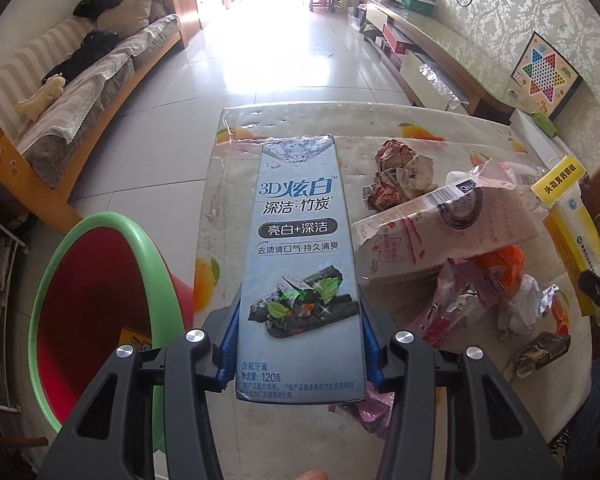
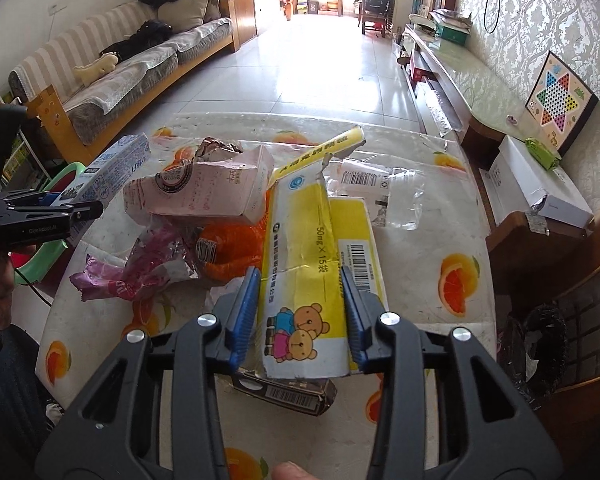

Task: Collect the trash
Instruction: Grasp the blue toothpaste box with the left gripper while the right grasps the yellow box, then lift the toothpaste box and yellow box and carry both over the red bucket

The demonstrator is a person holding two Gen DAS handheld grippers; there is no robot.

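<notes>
My left gripper [image 1: 300, 320] is shut on a blue-grey toothpaste box [image 1: 300, 220] and holds it above the table's left edge, beside the red bin with a green rim [image 1: 100, 300]. The box and left gripper also show in the right wrist view [image 2: 108, 176]. My right gripper [image 2: 302, 304] is shut on a torn yellow and white medicine box [image 2: 300, 240] with cartoon bears. A pink carton [image 2: 204, 188], a purple wrapper [image 2: 140, 264], an orange bag [image 2: 228, 248], crumpled paper [image 1: 400, 176] and a dark flattened box [image 2: 292, 394] lie on the table [image 2: 440, 240].
The table has an orange-fruit print cover. A sofa [image 1: 80, 92] stands at the left, a low cabinet [image 2: 460, 72] along the right wall. A white box [image 2: 540, 184] sits on a stand at the right, a black bag-lined basket [image 2: 540, 352] below it.
</notes>
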